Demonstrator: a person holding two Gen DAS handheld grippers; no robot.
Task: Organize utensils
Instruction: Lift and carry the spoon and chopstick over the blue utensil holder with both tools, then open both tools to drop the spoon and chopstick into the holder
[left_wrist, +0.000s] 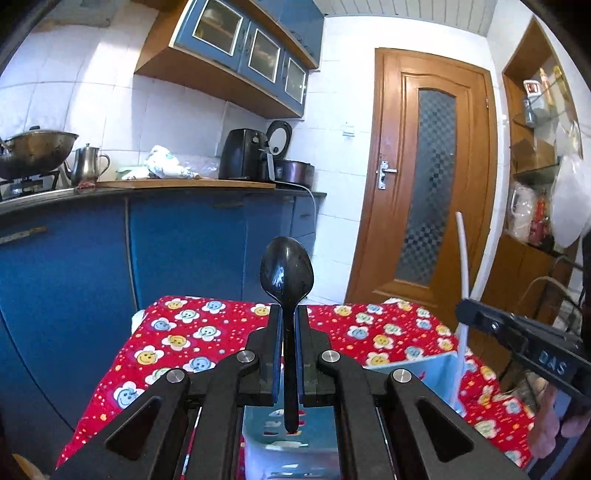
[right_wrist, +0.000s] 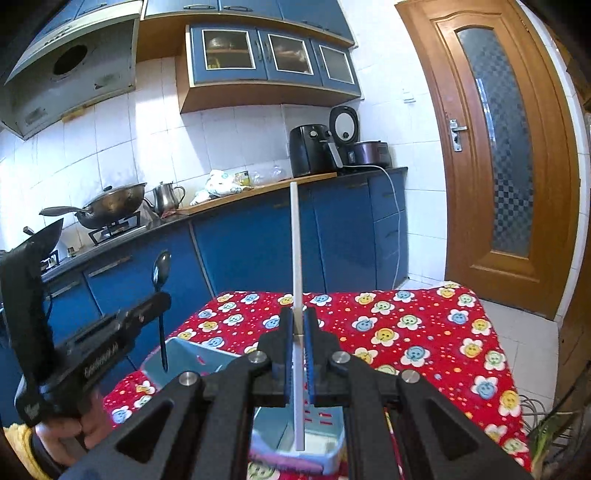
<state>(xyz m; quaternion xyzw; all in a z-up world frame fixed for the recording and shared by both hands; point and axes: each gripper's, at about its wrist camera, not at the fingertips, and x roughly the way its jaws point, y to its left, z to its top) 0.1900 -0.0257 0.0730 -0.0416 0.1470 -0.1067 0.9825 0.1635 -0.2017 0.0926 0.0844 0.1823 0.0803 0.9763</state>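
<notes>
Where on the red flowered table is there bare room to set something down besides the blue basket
The tablecloth lies bare from the blue basket across to the edge by the wooden door. The near-left corner is crowded: both grippers, left with the black spoon and right with the white stick, hang over the basket.

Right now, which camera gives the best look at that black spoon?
The left wrist view: the black spoon stands upright, dead centre, clamped in the left gripper, bowl up and large. The right wrist view shows it small at the left, partly hidden by that gripper.
</notes>
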